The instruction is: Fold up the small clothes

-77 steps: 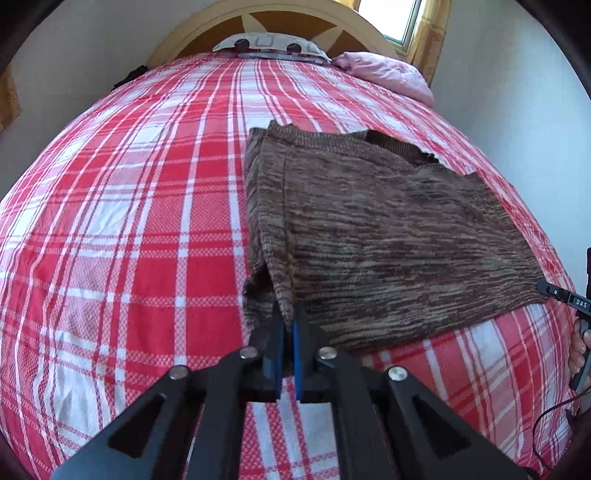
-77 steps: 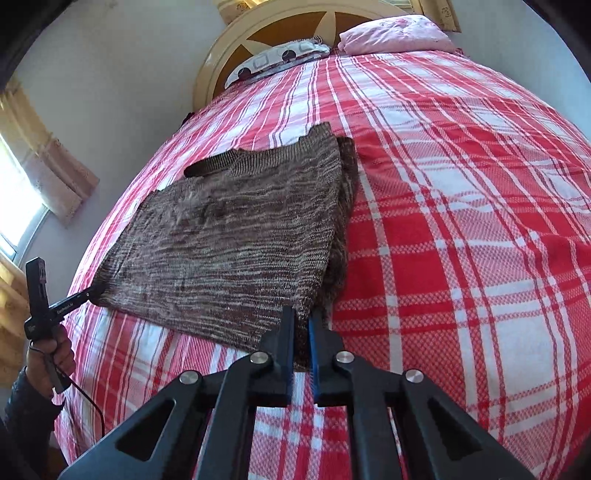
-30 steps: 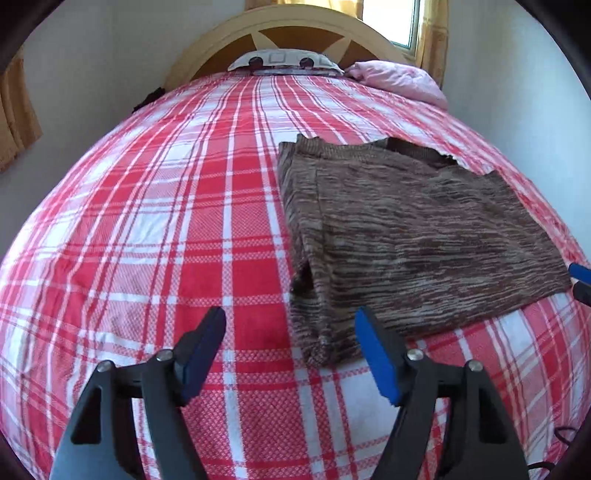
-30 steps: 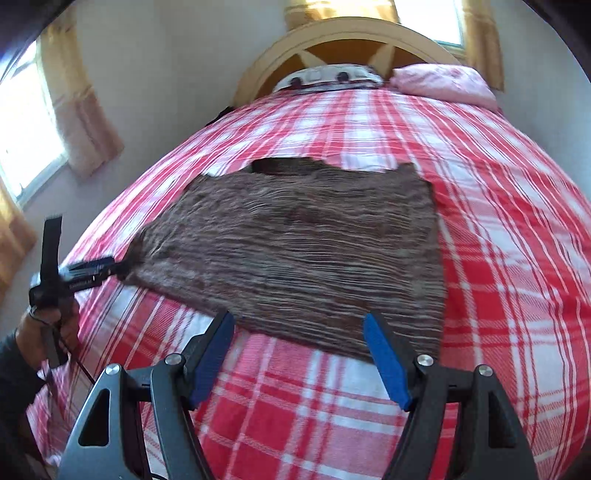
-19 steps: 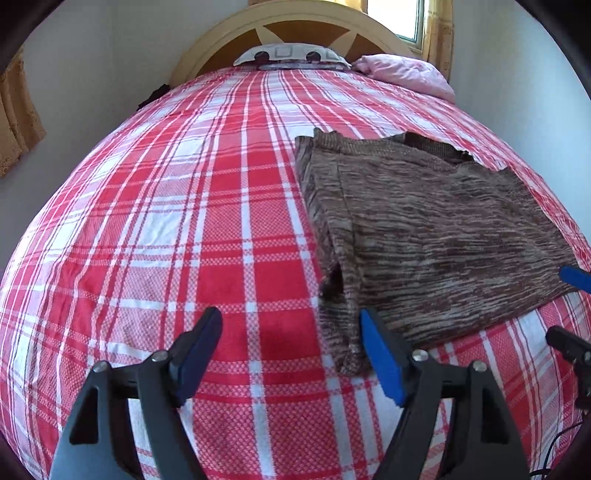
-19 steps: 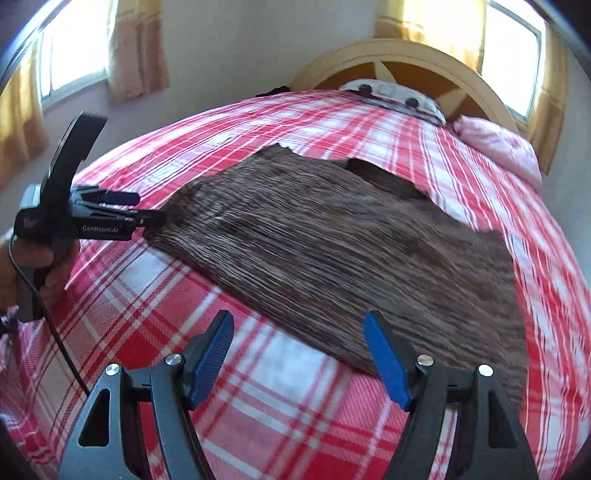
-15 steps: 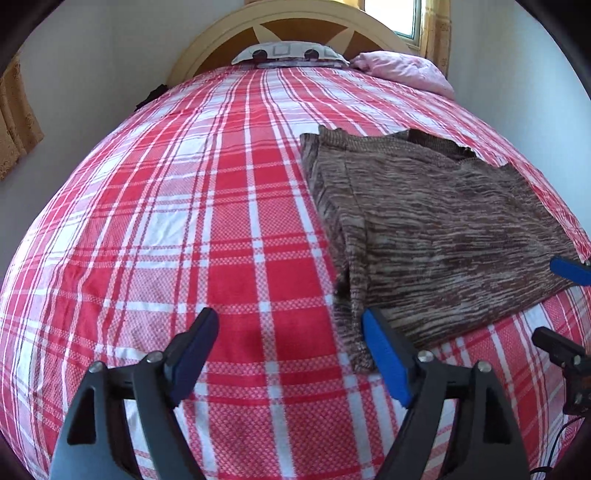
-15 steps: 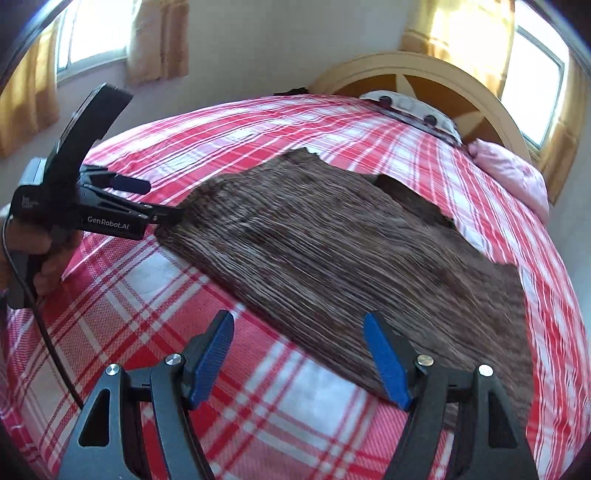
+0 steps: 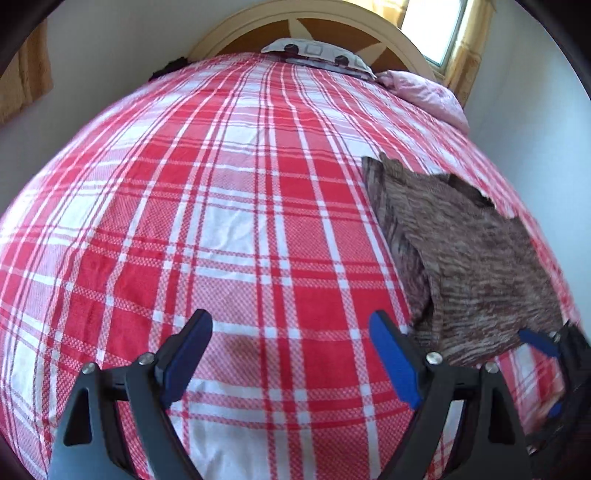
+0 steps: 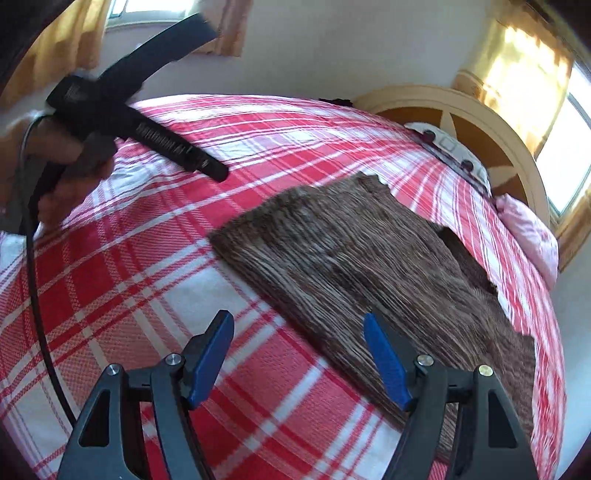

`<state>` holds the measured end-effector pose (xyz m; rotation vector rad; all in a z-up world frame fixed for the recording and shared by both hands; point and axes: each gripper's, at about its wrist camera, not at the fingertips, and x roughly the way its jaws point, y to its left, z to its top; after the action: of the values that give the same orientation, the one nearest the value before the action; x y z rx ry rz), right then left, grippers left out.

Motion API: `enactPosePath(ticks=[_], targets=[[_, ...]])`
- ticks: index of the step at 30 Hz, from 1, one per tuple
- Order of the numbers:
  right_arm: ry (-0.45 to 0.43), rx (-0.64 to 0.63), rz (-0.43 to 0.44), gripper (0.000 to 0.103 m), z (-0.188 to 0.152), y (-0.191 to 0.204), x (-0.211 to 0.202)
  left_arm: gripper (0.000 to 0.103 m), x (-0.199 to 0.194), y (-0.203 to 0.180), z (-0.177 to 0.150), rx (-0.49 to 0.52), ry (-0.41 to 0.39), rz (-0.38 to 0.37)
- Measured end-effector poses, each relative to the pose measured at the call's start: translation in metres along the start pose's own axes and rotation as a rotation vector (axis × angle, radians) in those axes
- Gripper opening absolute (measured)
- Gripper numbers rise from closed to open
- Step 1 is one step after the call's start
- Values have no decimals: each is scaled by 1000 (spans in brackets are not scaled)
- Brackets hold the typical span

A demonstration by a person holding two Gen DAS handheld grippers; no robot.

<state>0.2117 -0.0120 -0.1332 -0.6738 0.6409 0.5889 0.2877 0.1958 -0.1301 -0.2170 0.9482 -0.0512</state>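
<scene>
A brown striped knit garment (image 9: 469,266) lies folded flat on the red-and-white plaid bedspread (image 9: 221,221), at the right of the left wrist view. My left gripper (image 9: 291,358) hovers over bare bedspread to the garment's left, its jaws opening, nothing between them. In the right wrist view the garment (image 10: 369,273) fills the middle and right. My right gripper (image 10: 299,358) stands open over the garment's near edge, gripping nothing. The left gripper (image 10: 218,173) shows at upper left there, held by a hand (image 10: 70,162). The right gripper's blue fingertips (image 9: 535,341) peek in at the far right of the left wrist view.
A curved wooden headboard (image 9: 314,22) with a patterned pillow (image 9: 317,51) and a pink pillow (image 9: 428,96) stands at the far end. Windows with yellow curtains (image 10: 524,62) flank the bed. A black cable (image 10: 37,295) hangs from the left gripper. A white wall runs along the bed's right side.
Both grippers let go of the garment's corners and opened. The left gripper slid left onto bare bedspread and widened further. The right gripper swung around and rolled, now facing the garment's near edge.
</scene>
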Motion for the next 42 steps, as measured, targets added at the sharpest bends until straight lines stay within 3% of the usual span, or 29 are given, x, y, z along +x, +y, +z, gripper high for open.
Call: enactPosePath(ticks=[3,7,13,14,16,17,18,27,30,33,35,42], targets=[[-11,-56,-28,73,9,17,7,89,3,14,7,-67,12,-89],[-12,-111,-129,73,20,40,23,89,9,19,18,-112,22,-159],[-11,-48,-139,73,30,34,34,89,31,-7,38,-41,46,-249],[-10,-30,-130,68,30,32,35,89,36,-15,42,-24,51,-265],[-3,-9,-111,47,27,28,38,89,44,-29,50,6,59,-292],[3,-7,-107,29,26,28,40,89,48,-38,55,27,61,-310],[9,-7,-104,25,26,28,41,89,51,-44,58,49,60,-318],[-2,21,-88,24,23,27,43,87,99,-72,97,85,86,-294],[-7,15,-95,24,22,30,43,86,105,-72,100,77,52,-304],[-9,9,-99,21,22,32,44,60,109,-75,100,100,40,-266],[-11,-1,-100,18,21,36,43,11,109,-76,101,102,48,-299],[-24,63,-32,9,20,29,30,9,91,-77,100,71,21,-290]])
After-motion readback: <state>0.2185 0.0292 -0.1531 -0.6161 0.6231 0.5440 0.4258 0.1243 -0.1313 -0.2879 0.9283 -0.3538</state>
